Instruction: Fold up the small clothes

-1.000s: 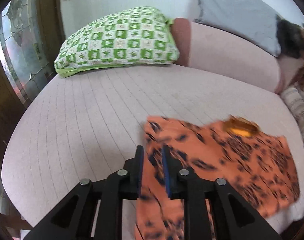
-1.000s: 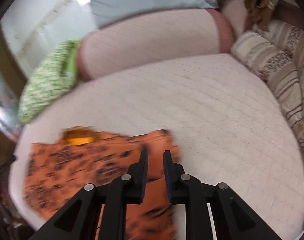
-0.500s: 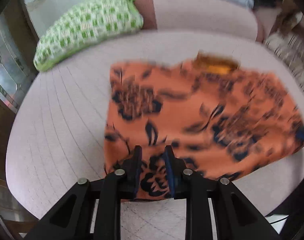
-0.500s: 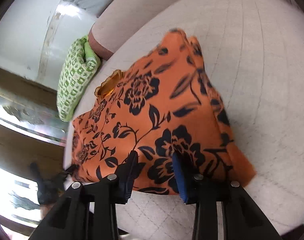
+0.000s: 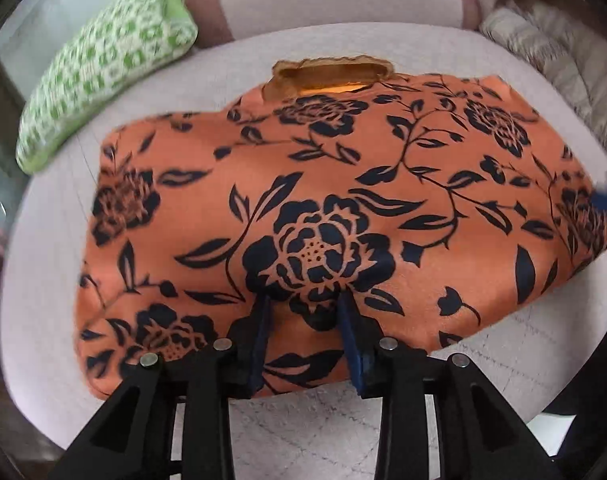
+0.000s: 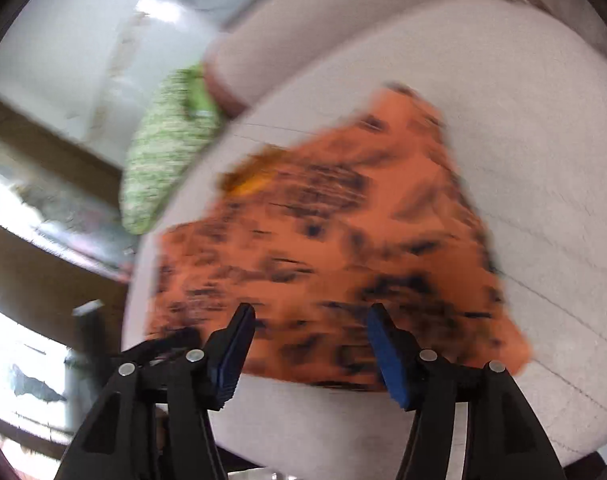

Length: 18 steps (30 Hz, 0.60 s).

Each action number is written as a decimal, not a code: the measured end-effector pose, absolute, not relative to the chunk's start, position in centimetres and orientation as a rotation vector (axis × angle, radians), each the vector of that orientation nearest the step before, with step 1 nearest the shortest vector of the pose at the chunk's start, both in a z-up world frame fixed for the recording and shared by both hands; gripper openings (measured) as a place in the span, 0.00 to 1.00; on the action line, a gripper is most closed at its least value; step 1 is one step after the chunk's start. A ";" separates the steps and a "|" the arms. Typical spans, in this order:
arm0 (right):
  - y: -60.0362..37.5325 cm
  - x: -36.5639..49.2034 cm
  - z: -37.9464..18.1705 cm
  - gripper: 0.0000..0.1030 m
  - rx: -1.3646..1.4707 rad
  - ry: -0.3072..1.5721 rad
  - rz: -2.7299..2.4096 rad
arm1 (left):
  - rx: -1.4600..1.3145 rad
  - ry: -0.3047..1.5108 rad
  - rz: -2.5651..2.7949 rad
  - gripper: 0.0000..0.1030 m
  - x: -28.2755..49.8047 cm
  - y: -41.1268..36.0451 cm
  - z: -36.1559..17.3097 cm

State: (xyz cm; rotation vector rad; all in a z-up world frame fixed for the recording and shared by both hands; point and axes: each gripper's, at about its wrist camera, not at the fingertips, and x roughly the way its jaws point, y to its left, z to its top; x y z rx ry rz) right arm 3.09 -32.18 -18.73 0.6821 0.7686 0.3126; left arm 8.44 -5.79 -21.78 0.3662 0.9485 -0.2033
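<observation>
Left wrist: orange garment [image 5: 323, 208] edge between opening fingers [image 5: 259, 332].

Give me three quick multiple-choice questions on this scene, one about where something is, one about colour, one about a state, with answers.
1. The green checked pillow lies where, in the left wrist view?
A. upper left of the garment
B. on the garment
C. under the garment

2. The garment is:
A. plain white
B. orange, dark floral print
C. blue striped

3. The garment is:
A. hanging in air
B. rolled into a ball
C. lying flat on the cushion

Answers: 1 A, it sits beside the garment's far left corner. 2 B, dark flowers on orange. 3 C, it is spread flat.
</observation>
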 end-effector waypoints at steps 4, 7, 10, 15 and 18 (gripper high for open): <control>-28.8 3.8 -16.5 0.62 0.755 0.723 0.518 | 0.306 0.982 -0.225 0.34 8.9 -5.0 -21.3; -26.0 6.4 -19.6 0.64 0.900 0.796 0.623 | 0.237 0.955 -0.235 0.34 8.7 -3.3 -19.8; -25.5 8.5 -25.3 0.57 0.978 0.962 0.541 | 0.192 0.897 -0.227 0.34 7.7 -1.1 -17.9; -25.5 7.7 -22.3 0.63 0.929 0.881 0.546 | 0.177 0.879 -0.095 0.43 7.5 3.8 -18.5; -24.0 8.1 -20.8 0.64 0.905 0.857 0.615 | 0.150 0.974 -0.034 0.46 9.4 6.0 -21.8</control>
